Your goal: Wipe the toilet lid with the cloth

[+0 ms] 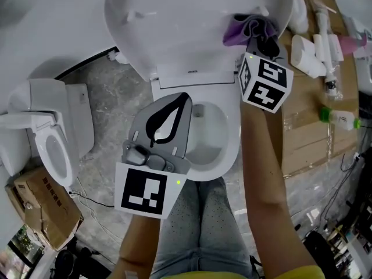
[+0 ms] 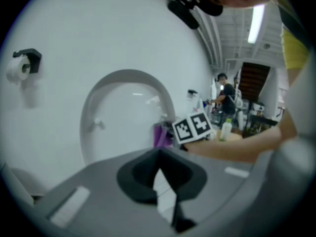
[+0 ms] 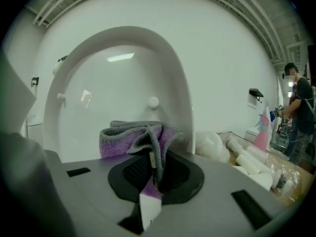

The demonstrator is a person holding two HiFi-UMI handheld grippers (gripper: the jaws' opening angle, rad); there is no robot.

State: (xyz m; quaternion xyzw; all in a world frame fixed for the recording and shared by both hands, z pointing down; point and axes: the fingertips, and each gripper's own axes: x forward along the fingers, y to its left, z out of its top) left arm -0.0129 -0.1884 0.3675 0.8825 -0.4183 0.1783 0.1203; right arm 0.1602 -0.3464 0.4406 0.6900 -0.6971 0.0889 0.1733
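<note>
Left gripper (image 2: 158, 158) closed, empty; right gripper (image 3: 152, 158) pinches bunched purple-grey cloth (image 3: 129, 137) at raised white lid (image 3: 111, 80)

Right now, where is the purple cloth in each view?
Head view: purple cloth upper right, against the raised toilet lid.
Left gripper view: centre, at the lid's right edge.
Right gripper view: centre, clamped by the right gripper.
Shared landmark: the raised toilet lid.

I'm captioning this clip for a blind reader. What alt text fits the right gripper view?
The right gripper is shut on a bunched purple and grey towelling cloth, in front of the raised white plastic toilet lid. White bottles lie at the right, and a person stands beyond them.
</note>
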